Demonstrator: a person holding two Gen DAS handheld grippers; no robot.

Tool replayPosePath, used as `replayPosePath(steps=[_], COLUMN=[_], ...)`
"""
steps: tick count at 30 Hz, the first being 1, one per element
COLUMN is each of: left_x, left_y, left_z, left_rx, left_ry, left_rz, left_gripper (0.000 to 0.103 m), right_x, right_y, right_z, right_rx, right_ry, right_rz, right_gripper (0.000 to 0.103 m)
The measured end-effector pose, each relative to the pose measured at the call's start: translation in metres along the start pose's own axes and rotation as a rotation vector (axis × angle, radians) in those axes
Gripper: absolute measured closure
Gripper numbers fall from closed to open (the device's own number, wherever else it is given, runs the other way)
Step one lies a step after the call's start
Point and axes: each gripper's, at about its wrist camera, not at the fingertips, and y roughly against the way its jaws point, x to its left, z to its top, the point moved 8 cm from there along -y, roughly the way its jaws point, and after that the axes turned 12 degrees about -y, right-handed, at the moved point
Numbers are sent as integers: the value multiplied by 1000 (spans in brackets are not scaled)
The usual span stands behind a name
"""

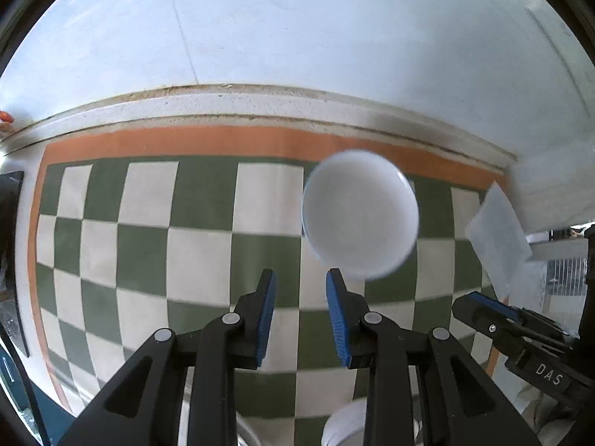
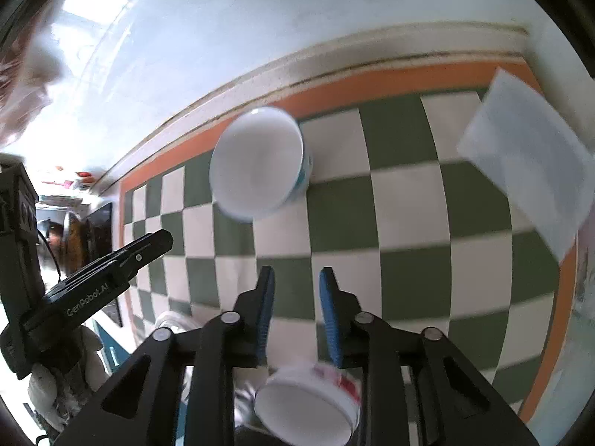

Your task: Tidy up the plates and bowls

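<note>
A white bowl with a blue outside (image 1: 360,213) (image 2: 260,163) stands on the green and white checked cloth (image 1: 200,223) (image 2: 409,200) near its far orange border. My left gripper (image 1: 300,278) is open and empty, just short of the bowl's near rim. My right gripper (image 2: 296,275) is open and empty, well short of that bowl. A second white bowl with red marks (image 2: 308,405) sits low under the right gripper; it shows partly in the left wrist view (image 1: 346,423).
A white wall (image 1: 297,29) rises behind the counter's pale back ledge (image 1: 260,106). A folded white sheet (image 1: 498,230) (image 2: 528,171) lies at the cloth's right corner. Metal ware (image 2: 174,323) sits at the cloth's near left edge. The other gripper shows at the side (image 1: 483,312) (image 2: 148,249).
</note>
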Motion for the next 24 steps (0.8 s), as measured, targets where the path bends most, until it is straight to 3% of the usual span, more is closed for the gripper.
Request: replayPosePath(steps=[10, 15, 20, 24], left_x=[7, 10, 14, 13], left_y=[-50, -74, -88, -97], left_z=[24, 25, 27, 30], left_rx=[102, 154, 177, 192], left_ry=[78, 136, 179, 200], left_rz=[-106, -193, -239, -272], left_gripper=[77, 77, 77, 77], right_x=[8, 6, 4, 2], right_y=[-43, -67, -86, -95], right_z=[62, 72, 75, 78], right_rx=[19, 53, 90, 104], right_ry=[-21, -56, -66, -76], right_rz=[-38, -24, -21, -25], right_gripper=[68, 68, 54, 54])
